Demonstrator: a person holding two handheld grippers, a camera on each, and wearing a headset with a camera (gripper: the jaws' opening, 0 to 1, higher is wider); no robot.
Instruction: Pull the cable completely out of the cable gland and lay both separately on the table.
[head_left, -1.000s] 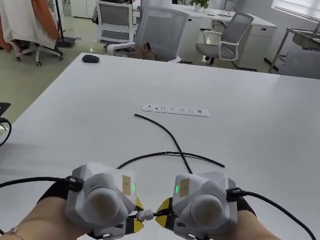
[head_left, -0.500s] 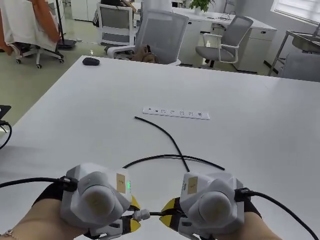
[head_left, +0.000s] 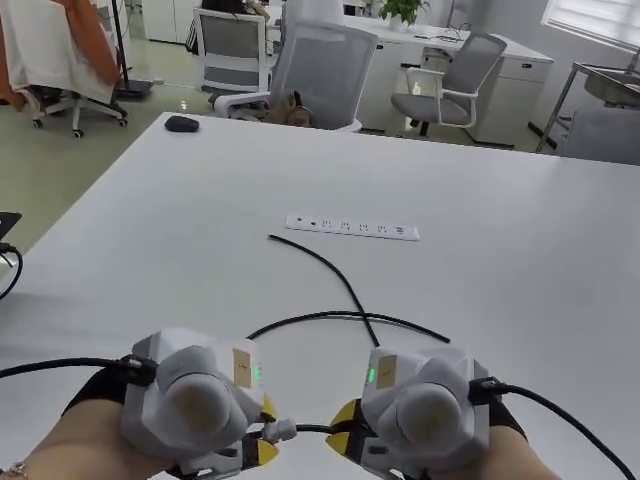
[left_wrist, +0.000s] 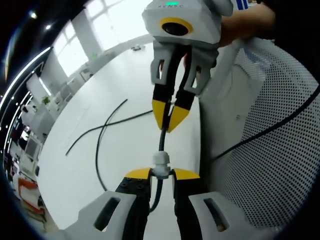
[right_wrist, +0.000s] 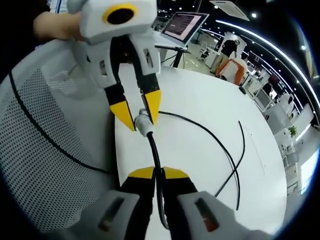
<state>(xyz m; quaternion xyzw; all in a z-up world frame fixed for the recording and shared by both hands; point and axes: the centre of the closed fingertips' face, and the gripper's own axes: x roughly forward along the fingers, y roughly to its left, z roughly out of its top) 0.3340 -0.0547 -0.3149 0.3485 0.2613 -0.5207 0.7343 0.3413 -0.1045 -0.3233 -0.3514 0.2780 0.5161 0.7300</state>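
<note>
Gripping is shared between both tools above the near edge of the table (head_left: 480, 200): the left gripper (left_wrist: 161, 174) is closed on the cable gland (left_wrist: 161, 165), and the right gripper (right_wrist: 159, 173) is closed on the cable (right_wrist: 154, 147) near it. The two sets of yellow tips face each other with a short exposed run of cable between them. For a clean extraction, the pull should be applied by the right gripper straight along the axis of the gland and away from the left gripper, while the gland is held fixed. Sideways bending at the gland mouth is to be avoided, since the cable may bind in the seal or slip through the jaws. A tail of cable is seen passing on between the left jaws behind the gland, so one stroke is judged unlikely to clear it, and regripping close to the gland may be required. Relative to the grippers, the gland sits at the left tips and the cable enters the right jaws directly opposite. Farther out, two black cable runs (head_left: 345, 282) cross toward the middle of the table, short of a white power strip (head_left: 352, 226); whether either belongs to the held cable cannot be determined.
</note>
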